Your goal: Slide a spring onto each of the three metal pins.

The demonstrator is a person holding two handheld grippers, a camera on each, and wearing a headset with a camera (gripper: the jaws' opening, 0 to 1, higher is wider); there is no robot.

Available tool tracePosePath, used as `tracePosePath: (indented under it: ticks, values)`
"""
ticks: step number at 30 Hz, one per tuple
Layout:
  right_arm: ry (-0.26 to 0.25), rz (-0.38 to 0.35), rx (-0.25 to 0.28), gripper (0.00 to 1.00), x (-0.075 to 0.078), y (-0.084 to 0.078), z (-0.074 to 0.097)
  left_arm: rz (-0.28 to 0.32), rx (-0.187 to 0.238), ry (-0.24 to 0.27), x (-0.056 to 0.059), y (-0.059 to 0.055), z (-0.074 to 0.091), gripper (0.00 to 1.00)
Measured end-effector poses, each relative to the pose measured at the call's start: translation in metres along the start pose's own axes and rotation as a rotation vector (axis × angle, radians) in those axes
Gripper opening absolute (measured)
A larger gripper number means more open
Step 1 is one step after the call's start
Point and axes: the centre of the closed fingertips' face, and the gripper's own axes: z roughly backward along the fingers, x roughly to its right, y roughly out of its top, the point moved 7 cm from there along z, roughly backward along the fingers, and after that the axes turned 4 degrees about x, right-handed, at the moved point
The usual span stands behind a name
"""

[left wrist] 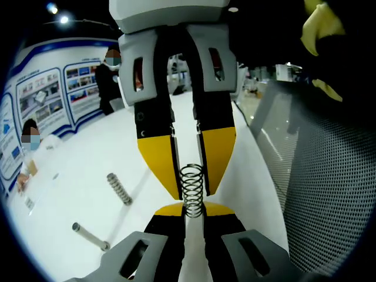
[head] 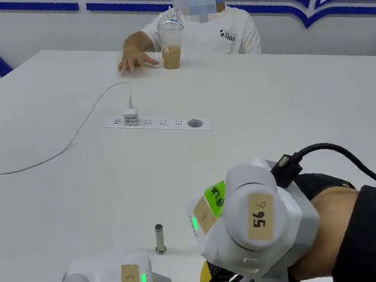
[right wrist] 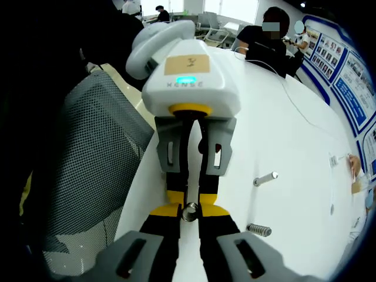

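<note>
A small steel spring (left wrist: 192, 189) is held between both grippers, which face each other tip to tip. My left gripper (left wrist: 187, 212) is shut on its near end. My right gripper (right wrist: 189, 212) is shut on the spring (right wrist: 189, 211), seen end-on as a ring. Its yellow fingers (left wrist: 218, 154) flank the coils. I cannot tell whether a pin sits inside. One bare metal pin (head: 159, 239) stands upright on the white table (head: 79, 193), just left of the grippers. It also appears as the pin (left wrist: 89, 236) and the pin (right wrist: 265, 178). A second spring (left wrist: 119, 188) lies on the table beside it.
A white power strip (head: 158, 123) with a plugged charger and its cable (head: 61, 151) lies mid-table. Across the table a person sits with a hand by a plastic cup (head: 171, 43). A grey mesh chair (right wrist: 88, 158) stands close to the table's near edge.
</note>
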Motion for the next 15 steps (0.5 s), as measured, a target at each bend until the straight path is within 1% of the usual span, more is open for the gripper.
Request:
tracePosePath:
  ticks: [6, 15]
  values:
    - [0.001, -0.004, -0.007, 0.13, 0.0015, -0.0013, -0.0009, 0.010, 0.011, 0.006, -0.0019, 0.0013, 0.0010, 0.10]
    - [0.005, -0.021, -0.006, 0.13, 0.0050, -0.0041, -0.0022, 0.014, 0.008, 0.015, -0.0044, 0.0005, 0.0023, 0.10]
